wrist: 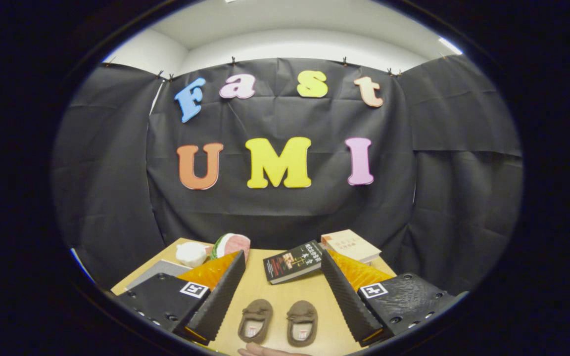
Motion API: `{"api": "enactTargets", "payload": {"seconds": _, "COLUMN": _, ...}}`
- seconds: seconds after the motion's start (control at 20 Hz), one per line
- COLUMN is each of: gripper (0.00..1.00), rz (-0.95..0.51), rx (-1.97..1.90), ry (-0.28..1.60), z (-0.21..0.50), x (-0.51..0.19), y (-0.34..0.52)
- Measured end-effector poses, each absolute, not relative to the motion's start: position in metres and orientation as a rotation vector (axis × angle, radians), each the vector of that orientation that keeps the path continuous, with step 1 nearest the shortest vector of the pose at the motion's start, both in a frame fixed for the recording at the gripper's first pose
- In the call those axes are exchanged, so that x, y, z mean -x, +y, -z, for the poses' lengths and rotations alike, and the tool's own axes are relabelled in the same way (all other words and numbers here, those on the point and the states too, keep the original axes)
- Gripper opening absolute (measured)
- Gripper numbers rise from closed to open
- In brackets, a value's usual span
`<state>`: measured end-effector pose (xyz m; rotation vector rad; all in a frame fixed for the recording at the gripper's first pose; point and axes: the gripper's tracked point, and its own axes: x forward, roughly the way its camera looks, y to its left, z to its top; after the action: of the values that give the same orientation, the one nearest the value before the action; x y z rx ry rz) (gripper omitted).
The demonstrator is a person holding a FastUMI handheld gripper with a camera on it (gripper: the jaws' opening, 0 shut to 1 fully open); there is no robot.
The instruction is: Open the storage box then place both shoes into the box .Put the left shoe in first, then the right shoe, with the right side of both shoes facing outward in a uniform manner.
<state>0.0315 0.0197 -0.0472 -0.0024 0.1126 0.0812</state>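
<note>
Two shoes (278,321) side by side on table (275,291), between the spread fingers (215,296) of gripper (282,301). Beyond fingers: book (292,262) ahead, second book (350,245) behind-right of it. Plush items (213,249) beyond left finger, hand (265,351) nearest, behind shoes.

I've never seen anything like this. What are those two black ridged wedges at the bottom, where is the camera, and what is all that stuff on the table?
The camera rides on a hand-held gripper and looks forward along its two fingers, the black ridged wedges. No robot arm is involved; a person carries the tool. The fingers stand wide apart and hold nothing.

Between them, on the wooden table, sits a pair of small brown shoes, side by side with their toes pointing away from the camera. Just below the shoes, a bit of a person's hand peeks in.

Beyond the fingers lie a dark book, a pale book, a watermelon-slice toy and something white and round. Black cloth forms the booth's wall behind.
</note>
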Motion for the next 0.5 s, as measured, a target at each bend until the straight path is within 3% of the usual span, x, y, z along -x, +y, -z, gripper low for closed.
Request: {"api": "enactTargets", "payload": {"seconds": 0.5, "gripper": 0.96, "rz": -0.322, "rx": -0.085, "ry": 0.49, "z": 0.171, "x": -0.069, "y": 0.144}}
